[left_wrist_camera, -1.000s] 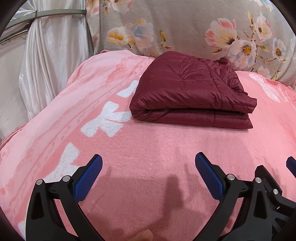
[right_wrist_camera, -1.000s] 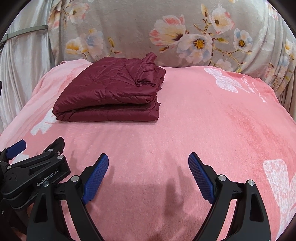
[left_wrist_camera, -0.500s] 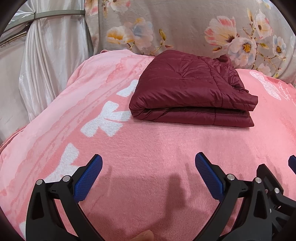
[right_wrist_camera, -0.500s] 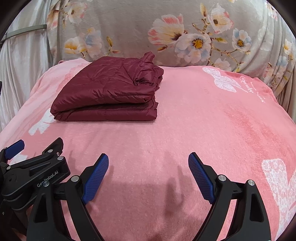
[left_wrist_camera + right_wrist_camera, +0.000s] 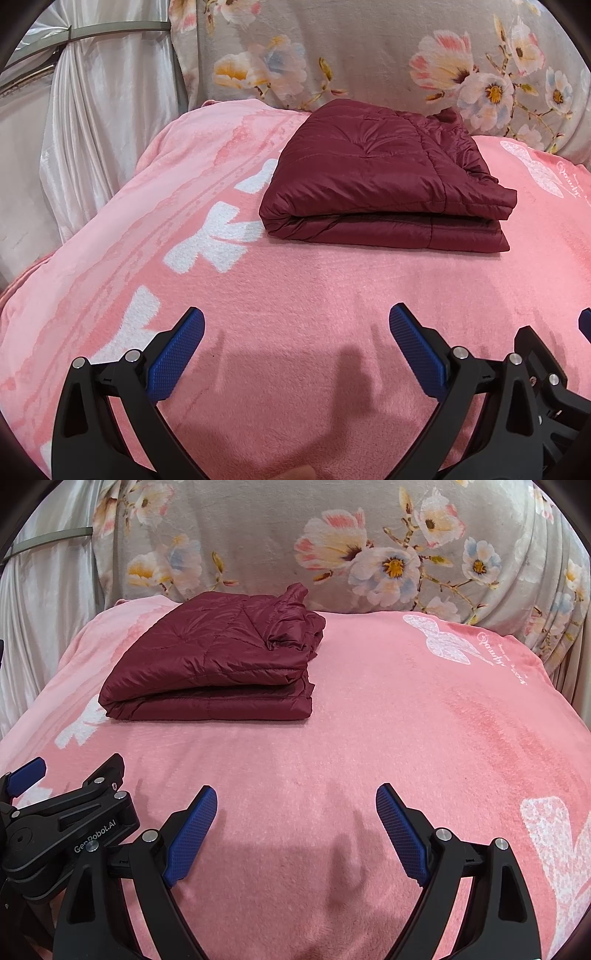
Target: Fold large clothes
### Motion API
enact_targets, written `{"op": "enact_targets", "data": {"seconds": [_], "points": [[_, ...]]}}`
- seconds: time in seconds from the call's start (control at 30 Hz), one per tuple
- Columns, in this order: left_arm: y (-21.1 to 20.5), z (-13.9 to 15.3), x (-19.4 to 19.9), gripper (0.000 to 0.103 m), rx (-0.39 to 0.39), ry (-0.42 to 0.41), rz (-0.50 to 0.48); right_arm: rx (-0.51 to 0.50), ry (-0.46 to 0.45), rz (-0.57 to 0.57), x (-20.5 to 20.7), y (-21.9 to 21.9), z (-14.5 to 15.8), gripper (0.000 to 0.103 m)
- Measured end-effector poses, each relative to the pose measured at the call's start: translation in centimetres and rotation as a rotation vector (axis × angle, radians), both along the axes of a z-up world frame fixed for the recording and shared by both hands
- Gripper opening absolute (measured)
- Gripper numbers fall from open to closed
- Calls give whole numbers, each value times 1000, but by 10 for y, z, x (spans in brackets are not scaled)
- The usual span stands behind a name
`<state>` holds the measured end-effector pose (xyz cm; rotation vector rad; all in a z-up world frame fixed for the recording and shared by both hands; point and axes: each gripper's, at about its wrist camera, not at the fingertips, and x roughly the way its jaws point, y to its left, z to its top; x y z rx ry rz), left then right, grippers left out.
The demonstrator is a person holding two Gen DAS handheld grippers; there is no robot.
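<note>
The left gripper point(image 5: 295, 325) hovers low over the pink blanket point(image 5: 314, 295), fingers spread wide, holding nothing. Beside it the right gripper point(image 5: 295, 805) hovers the same way — released, nothing between its blue pads point(image 5: 190, 836). The folded dark red jacket point(image 5: 210, 664) lies well ahead, toward the left of the blanket — its far edge cannot be seen.

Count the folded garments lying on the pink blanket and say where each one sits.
1: a maroon quilted jacket, folded flat on the pink blanket, toward the far left side near the floral backrest. Nothing else is visible; anything beneath it would be hidden.
</note>
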<state>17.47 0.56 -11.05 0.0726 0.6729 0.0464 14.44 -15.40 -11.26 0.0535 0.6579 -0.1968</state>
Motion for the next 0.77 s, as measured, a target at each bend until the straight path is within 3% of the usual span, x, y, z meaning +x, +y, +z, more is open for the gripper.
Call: {"op": "enact_targets", "data": {"seconds": [0.77], "points": [[2, 3, -1, 94, 12, -13, -3, -18, -7, -7, -3, -7, 5, 86]]}}
